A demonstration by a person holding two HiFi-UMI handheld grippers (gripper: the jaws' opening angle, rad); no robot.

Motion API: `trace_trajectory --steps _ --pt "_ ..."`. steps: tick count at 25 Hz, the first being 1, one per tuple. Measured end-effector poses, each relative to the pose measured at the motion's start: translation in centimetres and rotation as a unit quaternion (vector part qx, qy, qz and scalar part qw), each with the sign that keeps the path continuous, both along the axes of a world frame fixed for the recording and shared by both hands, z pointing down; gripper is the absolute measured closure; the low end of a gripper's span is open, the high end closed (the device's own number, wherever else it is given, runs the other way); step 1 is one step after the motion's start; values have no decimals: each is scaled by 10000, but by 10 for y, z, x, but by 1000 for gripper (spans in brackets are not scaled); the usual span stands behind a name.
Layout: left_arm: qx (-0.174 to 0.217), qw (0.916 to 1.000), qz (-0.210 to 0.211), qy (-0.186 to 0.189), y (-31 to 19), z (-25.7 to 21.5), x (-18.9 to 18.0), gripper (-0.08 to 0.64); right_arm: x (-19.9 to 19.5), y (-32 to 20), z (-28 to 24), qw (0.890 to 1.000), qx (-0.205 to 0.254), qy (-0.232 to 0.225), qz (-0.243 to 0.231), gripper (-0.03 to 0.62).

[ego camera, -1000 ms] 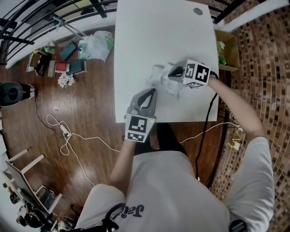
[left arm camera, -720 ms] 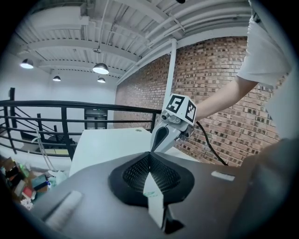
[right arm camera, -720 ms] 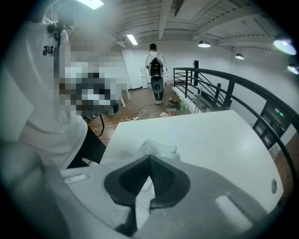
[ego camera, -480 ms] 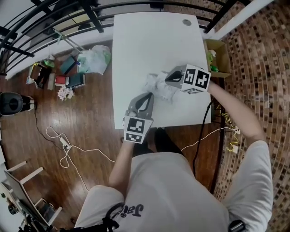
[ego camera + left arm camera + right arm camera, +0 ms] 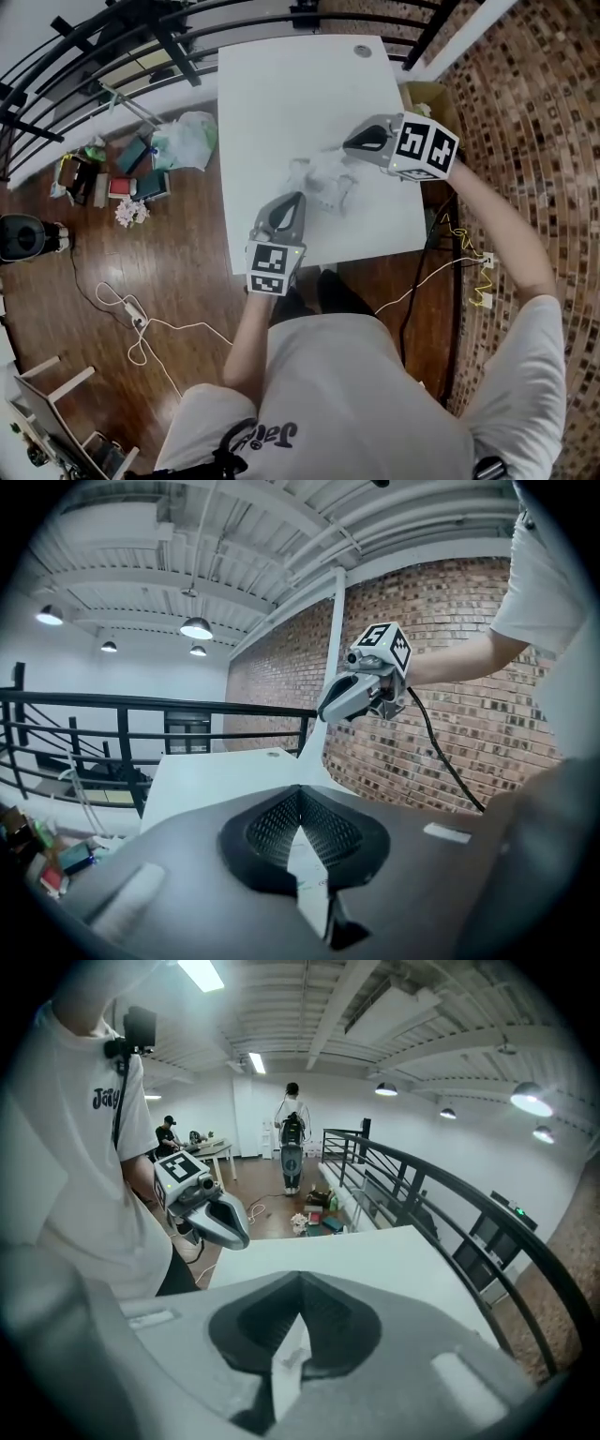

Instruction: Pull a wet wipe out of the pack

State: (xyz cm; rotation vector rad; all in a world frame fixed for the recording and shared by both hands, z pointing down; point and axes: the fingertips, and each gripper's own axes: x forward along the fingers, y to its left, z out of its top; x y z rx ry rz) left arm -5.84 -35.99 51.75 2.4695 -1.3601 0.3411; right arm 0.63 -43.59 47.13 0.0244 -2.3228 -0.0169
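- White wipe [image 5: 289, 1365] is pinched in the closed right hand-held gripper [image 5: 349, 145], above the bench [image 5: 281, 103].
- Left hand-held gripper [image 5: 296, 199] is clamped on the pack [image 5: 307, 878], just below the right one.
- Likely risks: a sharp pull tears the wipe or drags out a second sheet; the pack slips from the left jaws.

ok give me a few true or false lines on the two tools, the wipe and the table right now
1. The right tool is shut on a wet wipe. True.
2. The left tool is open and empty. False: it is shut on the pack.
3. The table is white. True.
4. The right tool lies flat on the floor. False: a hand holds it over the table.
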Motion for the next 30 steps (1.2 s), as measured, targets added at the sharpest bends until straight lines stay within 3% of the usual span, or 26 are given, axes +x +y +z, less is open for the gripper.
trace_trajectory --steps 6,11,21,30 --pt "-64 10000 58 44 -2 0 10 543 40 -15 -12 9985 168 -8 515 601" --pt "-18 9995 311 -23 -2 4 35 543 81 -24 8 9942 163 152 1053 601" --pt "-118 9965 805 -186 16 24 93 543 160 -28 111 9766 96 827 1981 600" --pt "-356 9952 843 -360 32 43 88 543 182 -20 208 9596 -368 1222 2508 600"
